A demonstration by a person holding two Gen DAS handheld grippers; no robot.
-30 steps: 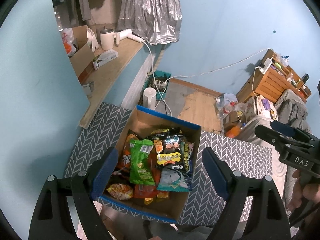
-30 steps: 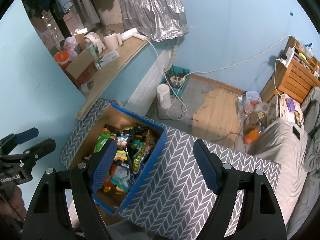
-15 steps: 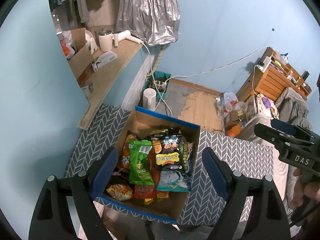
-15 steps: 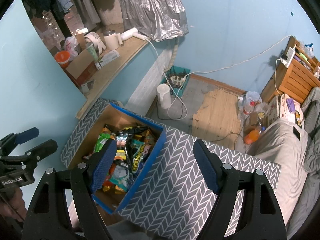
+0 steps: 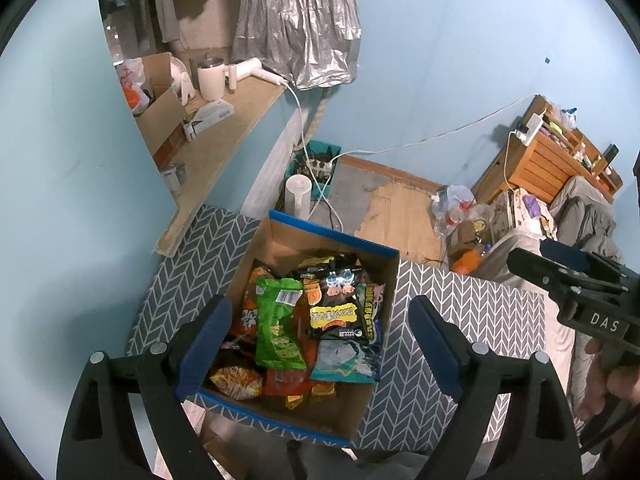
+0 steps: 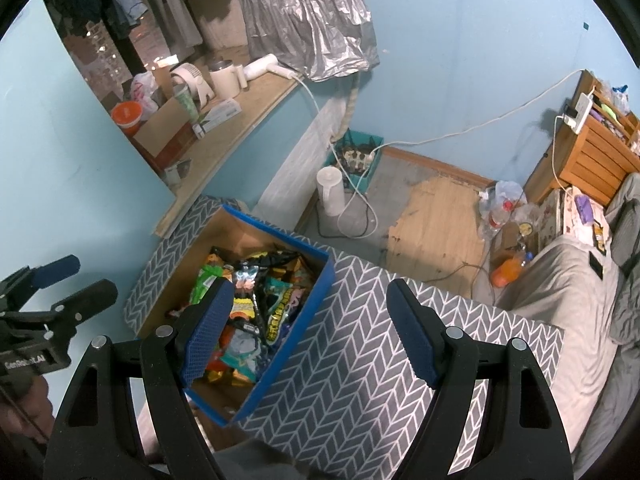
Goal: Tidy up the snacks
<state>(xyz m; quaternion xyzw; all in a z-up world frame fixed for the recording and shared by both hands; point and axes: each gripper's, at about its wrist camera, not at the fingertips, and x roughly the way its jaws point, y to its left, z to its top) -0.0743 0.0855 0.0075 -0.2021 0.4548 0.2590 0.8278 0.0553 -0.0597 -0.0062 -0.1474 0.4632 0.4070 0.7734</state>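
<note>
An open cardboard box with blue edges (image 5: pixel 334 236) (image 6: pixel 316 298) sits on a grey chevron-patterned table (image 5: pixel 472 312) (image 6: pixel 352 376). It holds several snack packets, among them a green one (image 5: pixel 278 324) and a black-and-yellow one (image 5: pixel 334 312). My left gripper (image 5: pixel 316 344) is open and empty, hovering above the box. My right gripper (image 6: pixel 310 332) is open and empty, hovering over the box's right wall and the table; it also shows at the right of the left wrist view (image 5: pixel 568 276).
A wooden ledge (image 5: pixel 224 136) at the back left holds a cup, a hair dryer and a cardboard box. On the floor stand a white jug (image 5: pixel 298 196) and a teal bin. A bed (image 6: pixel 572 280) and wooden shelf (image 5: pixel 560 156) lie right.
Both views have shifted only slightly; the grippers stay open above the box and nothing has been picked up.
</note>
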